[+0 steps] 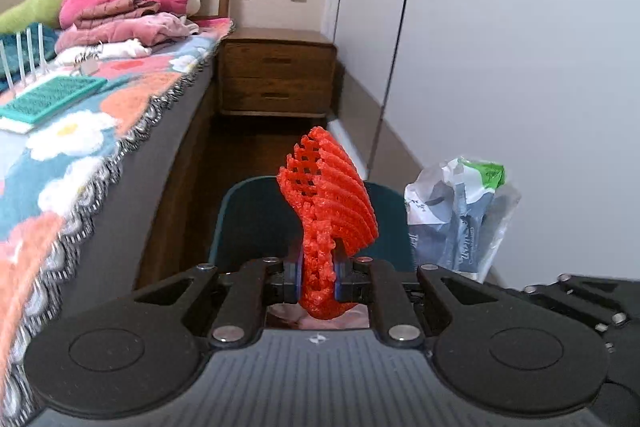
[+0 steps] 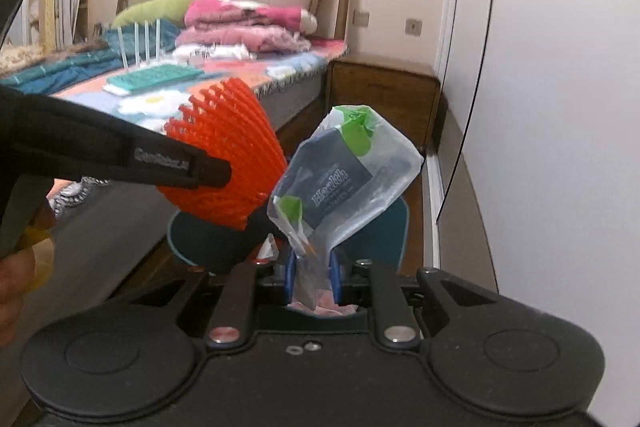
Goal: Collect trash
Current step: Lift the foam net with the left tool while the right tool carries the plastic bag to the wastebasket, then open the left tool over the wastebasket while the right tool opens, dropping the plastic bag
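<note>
My left gripper (image 1: 317,277) is shut on an orange foam fruit net (image 1: 330,199) and holds it upright above a dark teal trash bin (image 1: 248,223) on the floor. My right gripper (image 2: 313,277) is shut on a clear plastic wrapper (image 2: 348,179) with blue and green print, also above the bin (image 2: 394,227). The wrapper shows at the right in the left wrist view (image 1: 460,215). The net (image 2: 228,159) and the left gripper's body show at the left in the right wrist view. Both items hang side by side.
A bed (image 1: 80,131) with a flowered blanket, folded pink clothes (image 1: 124,19) and a teal mat (image 1: 48,99) runs along the left. A wooden nightstand (image 1: 276,71) stands behind the bin. A white wardrobe (image 1: 520,47) fills the right.
</note>
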`<state>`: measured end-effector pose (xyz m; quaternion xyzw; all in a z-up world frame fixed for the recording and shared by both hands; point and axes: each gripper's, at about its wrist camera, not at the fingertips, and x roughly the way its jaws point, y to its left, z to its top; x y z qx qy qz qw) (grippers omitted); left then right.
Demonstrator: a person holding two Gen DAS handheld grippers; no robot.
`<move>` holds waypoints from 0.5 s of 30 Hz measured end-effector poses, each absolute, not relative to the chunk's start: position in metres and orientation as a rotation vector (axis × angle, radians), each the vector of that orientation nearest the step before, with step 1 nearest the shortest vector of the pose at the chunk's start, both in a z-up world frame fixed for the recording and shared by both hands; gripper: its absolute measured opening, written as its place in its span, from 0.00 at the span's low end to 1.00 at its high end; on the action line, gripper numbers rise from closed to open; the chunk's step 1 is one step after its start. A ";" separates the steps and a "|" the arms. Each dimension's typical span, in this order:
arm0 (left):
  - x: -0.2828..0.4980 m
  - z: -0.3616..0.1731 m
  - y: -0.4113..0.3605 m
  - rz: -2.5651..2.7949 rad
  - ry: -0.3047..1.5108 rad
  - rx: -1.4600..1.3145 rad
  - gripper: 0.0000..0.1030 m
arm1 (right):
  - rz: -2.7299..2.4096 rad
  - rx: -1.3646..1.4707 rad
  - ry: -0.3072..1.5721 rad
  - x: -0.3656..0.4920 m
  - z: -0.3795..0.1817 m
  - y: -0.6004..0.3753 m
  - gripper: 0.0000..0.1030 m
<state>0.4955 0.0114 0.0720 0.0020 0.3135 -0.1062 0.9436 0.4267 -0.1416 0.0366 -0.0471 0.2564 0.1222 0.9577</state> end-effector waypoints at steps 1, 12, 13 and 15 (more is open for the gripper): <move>0.499 0.070 0.011 -0.205 0.651 0.019 0.12 | 0.244 -0.102 0.533 0.434 0.034 -0.138 0.16; 0.553 0.031 -0.004 -0.173 0.789 0.137 0.13 | 0.204 -0.181 0.645 0.483 0.014 -0.116 0.16; 0.557 0.027 -0.006 -0.171 0.802 0.144 0.13 | 0.203 -0.179 0.656 0.486 0.011 -0.116 0.17; 0.565 0.020 -0.007 -0.168 0.828 0.153 0.13 | 0.207 -0.174 0.669 0.492 0.008 -0.117 0.17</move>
